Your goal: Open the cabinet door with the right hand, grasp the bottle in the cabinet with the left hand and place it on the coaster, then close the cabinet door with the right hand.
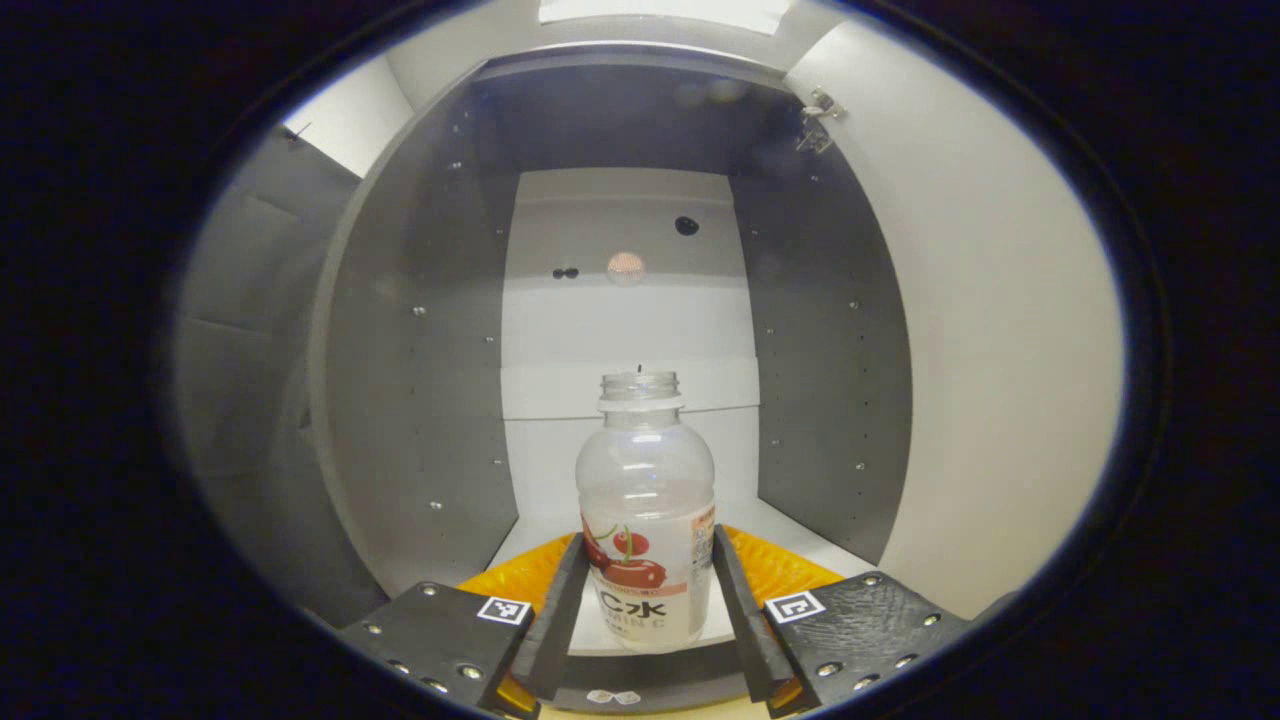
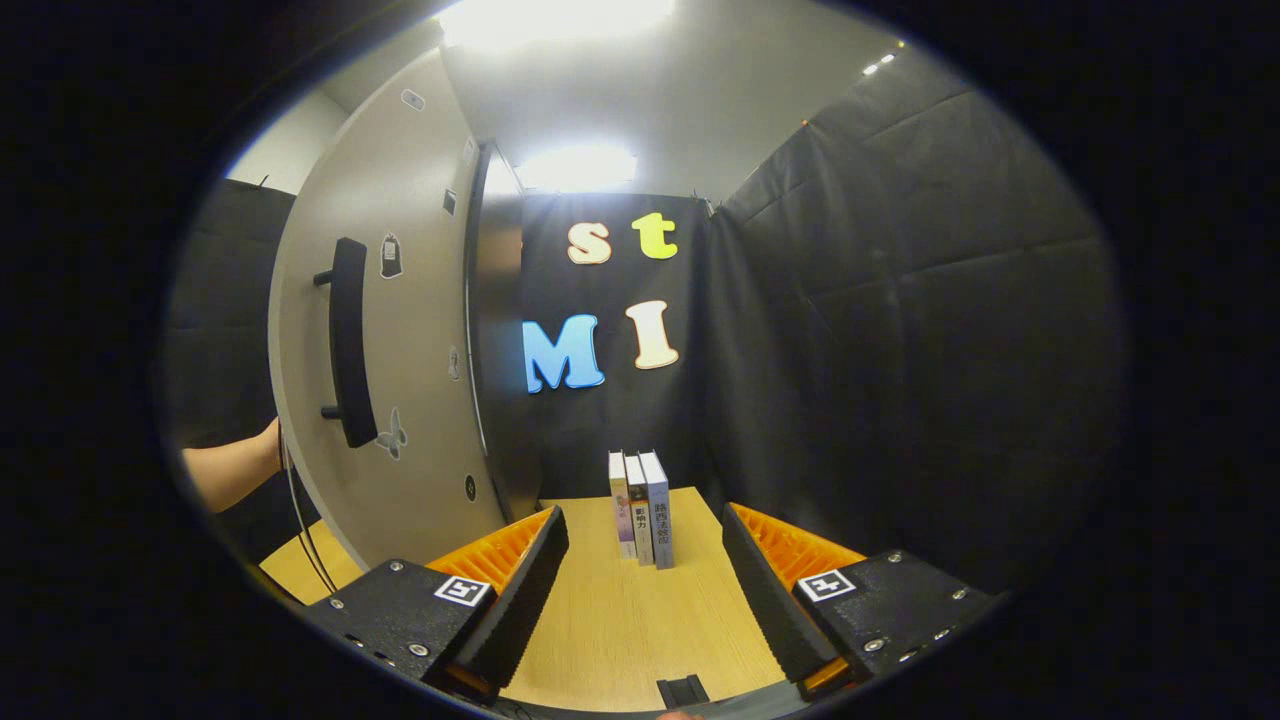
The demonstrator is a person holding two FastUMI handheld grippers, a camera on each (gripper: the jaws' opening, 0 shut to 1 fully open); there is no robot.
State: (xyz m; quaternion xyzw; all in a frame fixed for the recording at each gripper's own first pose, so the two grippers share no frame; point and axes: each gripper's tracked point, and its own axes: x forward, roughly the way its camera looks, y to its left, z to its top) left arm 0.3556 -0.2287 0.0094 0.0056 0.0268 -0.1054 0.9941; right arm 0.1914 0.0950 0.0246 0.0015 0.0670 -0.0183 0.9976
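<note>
Bottle [image 1: 646,515] is stood at the cabinet [image 1: 420,330] floor's front edge, bracketed by the left gripper [image 1: 646,600], apparently not yet squeezed. Right gripper [image 2: 645,570] is held open, empty, clear of the opened door [image 2: 400,380].

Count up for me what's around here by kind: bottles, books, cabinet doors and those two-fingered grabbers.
Bottles: 1, the bottle standing in the cabinet.
Books: 3, the books upright on the table.
Cabinet doors: 1, the door, open.
Grabbers: 2, the left gripper and right gripper.
Total: 7.
</note>
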